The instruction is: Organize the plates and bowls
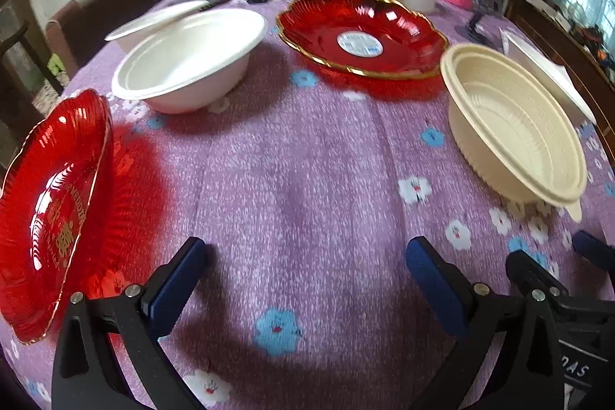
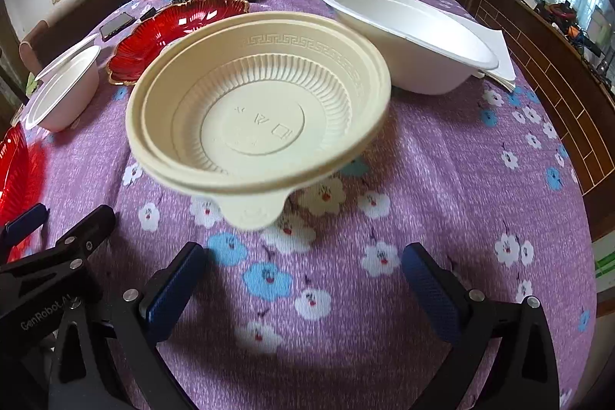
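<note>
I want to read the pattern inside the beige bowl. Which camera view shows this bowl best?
The right wrist view: the beige bowl sits centred just ahead of the open right gripper, showing its ribbed wall, key-pattern rim and pull tab. In the left wrist view the bowl appears at the right side, oblique and distorted.

Near red plate (image 1: pixel 54 202) cut off by left edge.

Readable text, both wrist views:
- Left gripper body (image 2: pixel 42 317): white print "GenRobot.AI", last letters partly cut off.
- Near red plate (image 1: pixel 54 214): gold lettering, "WEDDING" partly legible; the rest unreadable.
- Far red plate (image 1: pixel 361 33): round white sticker (image 1: pixel 360 43), print too blurred.
- Cream bowl (image 2: pixel 257 102): embossed base marks, illegible.
</note>
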`<action>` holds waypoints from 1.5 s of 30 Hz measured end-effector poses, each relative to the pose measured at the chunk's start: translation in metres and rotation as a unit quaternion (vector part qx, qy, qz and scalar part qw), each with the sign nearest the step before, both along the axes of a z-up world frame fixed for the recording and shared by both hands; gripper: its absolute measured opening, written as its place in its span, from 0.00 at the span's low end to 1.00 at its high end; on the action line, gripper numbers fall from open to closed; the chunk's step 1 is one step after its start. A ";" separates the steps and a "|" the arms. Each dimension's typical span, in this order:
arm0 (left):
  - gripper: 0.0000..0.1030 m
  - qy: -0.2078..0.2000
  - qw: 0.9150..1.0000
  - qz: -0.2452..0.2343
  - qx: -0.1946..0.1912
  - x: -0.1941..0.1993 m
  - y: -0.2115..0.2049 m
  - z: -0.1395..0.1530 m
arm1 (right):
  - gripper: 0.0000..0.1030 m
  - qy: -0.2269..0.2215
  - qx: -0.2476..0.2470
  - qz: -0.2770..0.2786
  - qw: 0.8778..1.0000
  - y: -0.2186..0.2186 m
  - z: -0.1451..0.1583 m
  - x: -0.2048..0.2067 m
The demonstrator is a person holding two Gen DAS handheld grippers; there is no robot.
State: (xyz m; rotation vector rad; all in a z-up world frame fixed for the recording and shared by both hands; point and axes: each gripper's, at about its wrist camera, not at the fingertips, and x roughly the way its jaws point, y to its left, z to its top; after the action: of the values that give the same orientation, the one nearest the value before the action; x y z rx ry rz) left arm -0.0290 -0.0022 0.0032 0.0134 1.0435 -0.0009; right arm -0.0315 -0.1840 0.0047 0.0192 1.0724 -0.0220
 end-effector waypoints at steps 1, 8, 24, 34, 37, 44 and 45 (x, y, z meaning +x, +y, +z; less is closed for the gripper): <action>0.99 0.015 1.000 -0.010 -0.004 -0.001 0.001 0.001 | 0.99 0.004 0.000 -0.001 1.000 0.000 0.000 -0.001; 0.99 -0.025 0.996 -0.069 -0.056 -0.048 0.003 0.041 | 0.99 -0.024 0.024 -0.052 0.998 -0.026 0.019 -0.037; 0.99 -0.262 0.963 0.059 -0.007 -0.146 0.216 0.162 | 0.99 -0.178 0.054 0.011 0.983 0.063 0.109 -0.052; 0.99 -0.167 0.974 0.150 -0.021 -0.133 0.321 0.120 | 0.84 -0.101 0.084 0.143 0.981 0.198 0.078 -0.011; 0.99 -0.152 0.972 0.150 -0.095 -0.121 0.338 0.107 | 0.80 -0.069 0.105 0.138 0.982 0.207 0.065 0.002; 0.88 -0.101 0.980 0.122 -0.118 -0.073 0.339 0.082 | 0.74 -0.025 0.139 0.130 0.981 0.220 0.047 0.015; 0.88 -0.093 0.981 0.113 -0.128 -0.066 0.337 0.078 | 0.71 -0.020 0.139 0.130 0.982 0.222 0.045 0.016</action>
State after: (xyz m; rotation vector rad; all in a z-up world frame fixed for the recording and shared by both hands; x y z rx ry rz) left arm -0.0954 0.3346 0.0812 -0.3339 0.8478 0.0716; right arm -0.0157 0.0384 0.0501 0.1320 1.0239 0.3627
